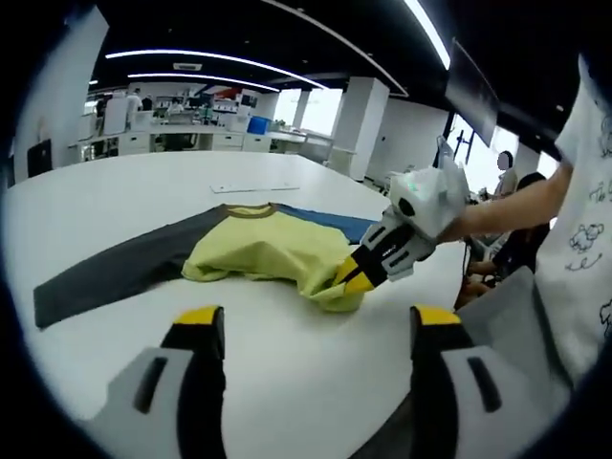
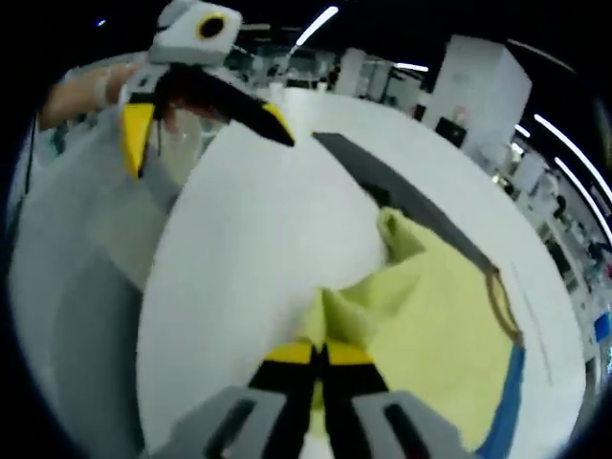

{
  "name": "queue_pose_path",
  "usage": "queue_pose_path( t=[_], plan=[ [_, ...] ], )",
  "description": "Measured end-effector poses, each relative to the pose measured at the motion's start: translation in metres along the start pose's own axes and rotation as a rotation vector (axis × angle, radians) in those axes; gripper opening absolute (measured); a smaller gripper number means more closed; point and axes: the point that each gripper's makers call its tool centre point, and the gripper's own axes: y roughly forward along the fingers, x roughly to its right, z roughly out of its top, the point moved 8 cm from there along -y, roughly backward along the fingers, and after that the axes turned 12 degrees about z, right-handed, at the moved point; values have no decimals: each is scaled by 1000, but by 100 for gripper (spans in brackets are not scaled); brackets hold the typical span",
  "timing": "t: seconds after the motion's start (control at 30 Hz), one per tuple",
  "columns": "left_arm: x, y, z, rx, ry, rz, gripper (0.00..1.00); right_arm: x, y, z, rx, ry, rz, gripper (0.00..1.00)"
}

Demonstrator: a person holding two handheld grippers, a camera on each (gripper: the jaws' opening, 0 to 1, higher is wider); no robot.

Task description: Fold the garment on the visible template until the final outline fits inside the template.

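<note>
One garment (image 1: 263, 251), yellow body with dark grey sleeves, is spread on the white tabletop (image 1: 287, 373). Its hem at 4 o'clock is pinched by the clenched right gripper (image 2: 320, 356). The left gripper (image 1: 316, 320) is held released above bare tabletop, near the garment.

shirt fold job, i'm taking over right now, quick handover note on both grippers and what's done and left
Left gripper: open, holding nothing, above the white table, short of the shirt.
Right gripper: shut on the shirt's yellow hem.
Shirt: flat on the table, one dark sleeve stretched out, blue sleeve on the far side.
Done: hem gripped and bunched.
Left: most of the folding; I can't make out the template outline.
</note>
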Motion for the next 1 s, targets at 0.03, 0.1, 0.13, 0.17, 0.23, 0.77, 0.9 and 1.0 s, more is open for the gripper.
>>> queue_pose_path(
  t=[0.03,0.1,0.13,0.17,0.23,0.77,0.9,1.0],
  plan=[
    [0,0,0,-1,1,-1,76,1,-4,2,14,6,-3,0],
    [1,2,-1,-3,-1,-5,75,7,-12,8,67,38,-3,0],
    [2,3,-1,-4,-3,-9,75,11,-17,12,108,90,10,0],
    [3,4,-1,-3,-3,-13,74,13,-21,15,121,99,15,0],
    [5,7,-1,-5,-4,-20,74,24,-32,22,145,100,-5,0],
    [5,19,2,-13,-18,-23,66,122,-75,45,299,265,-141,0],
    [1,19,1,-13,-34,-12,63,147,-71,37,301,329,-183,0],
    [-1,20,-1,-18,-42,-3,62,163,-66,29,280,352,-222,0]
  ],
)
